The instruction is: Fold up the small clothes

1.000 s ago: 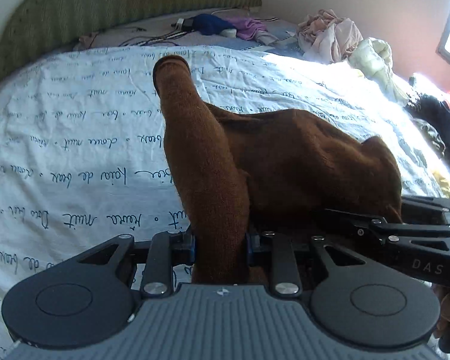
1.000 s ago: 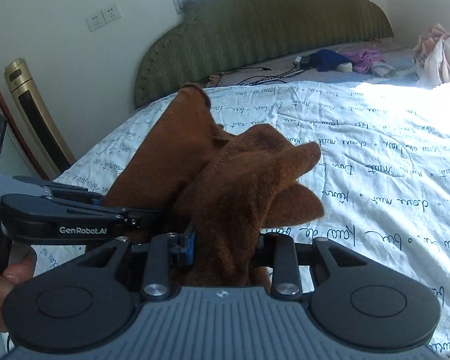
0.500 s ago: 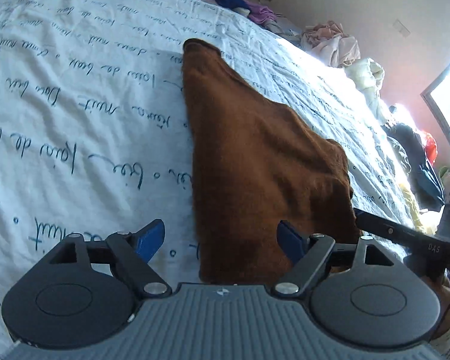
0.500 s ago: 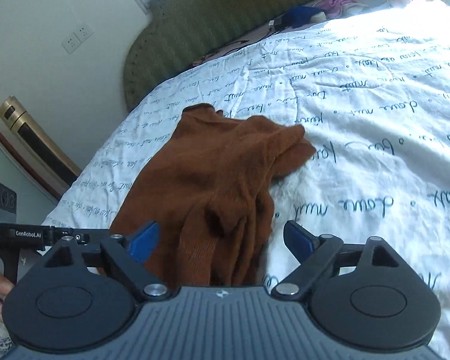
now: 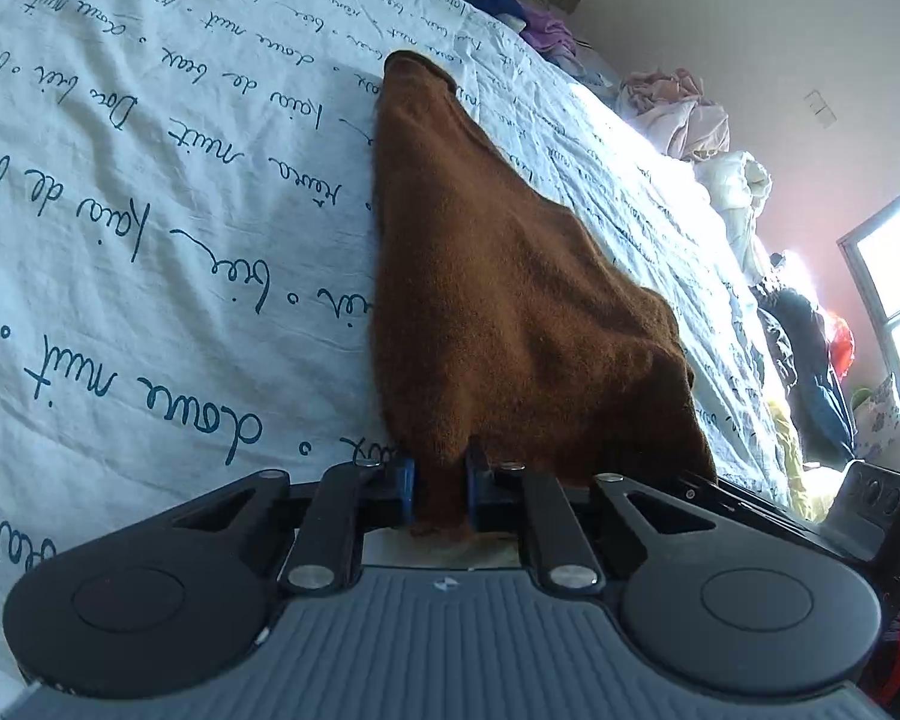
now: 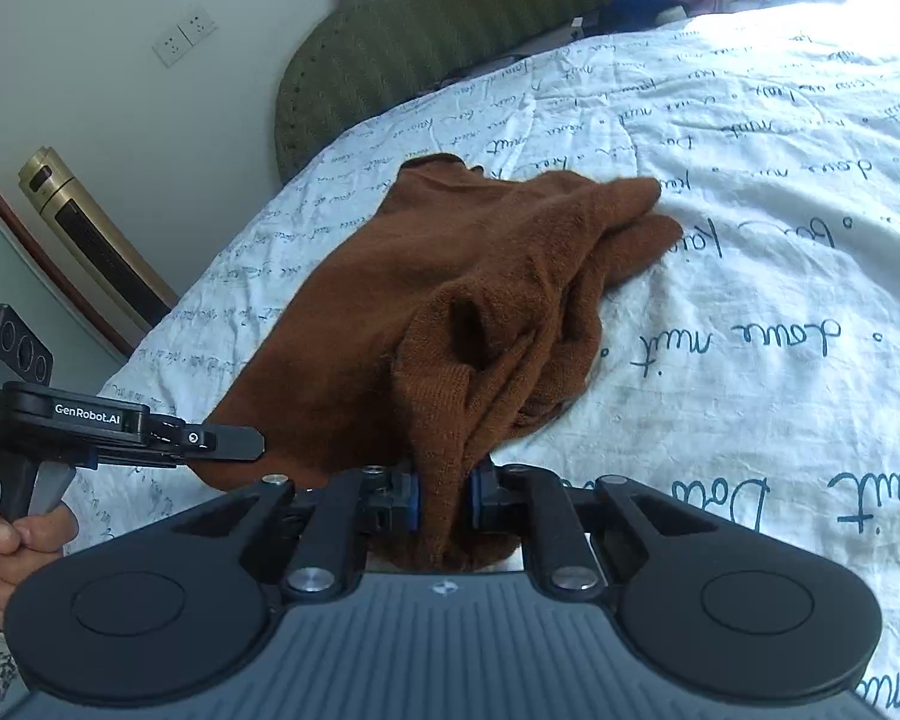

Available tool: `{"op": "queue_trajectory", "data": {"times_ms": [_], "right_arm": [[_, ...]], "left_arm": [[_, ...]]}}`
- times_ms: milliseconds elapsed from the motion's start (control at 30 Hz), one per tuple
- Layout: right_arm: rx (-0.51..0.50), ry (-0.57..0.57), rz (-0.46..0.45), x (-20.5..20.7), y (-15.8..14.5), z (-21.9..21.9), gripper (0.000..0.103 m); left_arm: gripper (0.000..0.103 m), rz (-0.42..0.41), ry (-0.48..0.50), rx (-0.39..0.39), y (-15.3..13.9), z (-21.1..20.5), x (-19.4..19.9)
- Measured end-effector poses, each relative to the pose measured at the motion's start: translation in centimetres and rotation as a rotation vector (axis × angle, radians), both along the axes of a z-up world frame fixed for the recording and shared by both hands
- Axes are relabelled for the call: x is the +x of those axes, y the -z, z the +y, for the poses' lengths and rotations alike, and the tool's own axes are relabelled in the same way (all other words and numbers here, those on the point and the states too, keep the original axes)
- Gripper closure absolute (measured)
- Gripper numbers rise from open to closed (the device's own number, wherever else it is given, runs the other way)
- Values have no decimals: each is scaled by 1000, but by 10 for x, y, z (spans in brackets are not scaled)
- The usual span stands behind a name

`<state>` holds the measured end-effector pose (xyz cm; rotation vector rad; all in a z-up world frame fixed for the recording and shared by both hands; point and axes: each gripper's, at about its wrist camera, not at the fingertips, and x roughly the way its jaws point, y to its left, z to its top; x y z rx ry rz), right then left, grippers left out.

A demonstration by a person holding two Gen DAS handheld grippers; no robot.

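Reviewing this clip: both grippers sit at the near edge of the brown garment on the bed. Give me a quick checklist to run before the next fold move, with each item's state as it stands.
1. Left gripper has cloth between its pads: ok; jaws closing on the near edge of the brown garment.
2. Right gripper has cloth: ok; jaws closing on a bunched clump.
3. Right gripper holds one layer only: not ok; several folds are gathered there.
4. Garment lies flat: not ok; smooth on the left gripper's side, rumpled on the right's.
5. Bedspread bare beyond the garment for folding: ok.
6. Bedspread caught in either grip: cannot tell.
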<state>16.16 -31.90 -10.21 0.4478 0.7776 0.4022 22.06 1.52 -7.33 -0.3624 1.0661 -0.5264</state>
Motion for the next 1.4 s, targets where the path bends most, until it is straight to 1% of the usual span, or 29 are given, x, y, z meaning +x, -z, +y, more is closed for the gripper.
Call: {"op": "queue_trajectory", "data": {"times_ms": [100,233,300,333,367,400,433,467,500,533,567,600,667,700,733,800,867,900,933,1000,1033,1067,1100,1133,1200,1267,1300,1367,1400], "right_arm": [[-19,-14,-35,-7,-17,2,90],[-27,-14,-59,-13,-28,-1,90],[-34,3,-52,-14,-23,-5,90],[-44,-1,-30,-12,-15,-4,86],[-23,0,3,-10,-6,-6,84],[-7,11,38,-8,7,-8,65],[-18,13,66,-7,15,-9,38],[-9,17,60,-10,18,-11,34],[15,24,34,-16,16,-14,29],[5,39,21,-22,11,-16,29],[-35,63,-9,-30,3,-17,29],[-105,94,-73,-40,-8,-17,28],[-180,106,-181,-54,-27,-14,28],[-195,104,-219,-55,-36,-12,36],[-218,98,-239,-53,-42,-7,56],[-327,98,-279,-43,-50,11,75],[-425,62,-291,-26,-46,30,81],[-441,32,-287,-18,-40,38,89],[-470,12,-273,-9,-33,46,90],[-569,25,-240,0,-16,54,90],[-566,42,-220,4,-7,50,91],[-528,62,-207,5,-2,42,91],[-509,70,-208,5,-1,38,91],[-503,73,-210,4,-2,37,90],[-467,90,-207,-3,-11,32,90],[-441,109,-227,-12,-21,28,89],[-440,113,-246,-19,-28,28,89],[-443,110,-266,-23,-35,31,89],[-452,103,-264,-19,-36,33,89]], "left_arm": [[88,-25,11,8,-12,-2,-10],[87,-20,20,-3,-11,-2,-22],[87,-11,15,15,1,-1,-26],[85,-12,17,33,9,-2,-26],[83,-14,13,59,17,-3,-26],[69,-9,11,64,25,0,-24],[62,4,9,37,28,5,-23],[56,13,0,19,26,12,-24],[36,0,-21,24,19,19,-27],[13,-41,-58,50,8,27,-32],[6,-103,-90,69,-5,33,-38],[5,-157,-107,72,-18,38,-43],[4,-212,-122,55,-40,38,-46],[2,-226,-121,43,-49,33,-44],[1,-239,-112,35,-54,25,-41],[0,-273,-85,31,-59,0,-34],[0,-283,-65,68,-50,-30,-26],[0,-278,-54,90,-40,-44,-23],[1,-259,-52,118,-27,-55,-19],[2,-237,-54,226,3,-73,-13],[2,-204,-61,262,21,-75,-9],[2,-198,-61,263,33,-74,-7],[0,-276,-63,274,35,-71,-14],[0,-280,-62,306,35,-71,-18],[2,-301,-70,303,23,-67,-30],[2,-377,-82,310,2,-65,-47],[1,-413,-78,300,-9,-66,-55],[0,-461,-74,280,-27,-69,-69],[0,-472,-67,273,-33,-73,-73]]}}
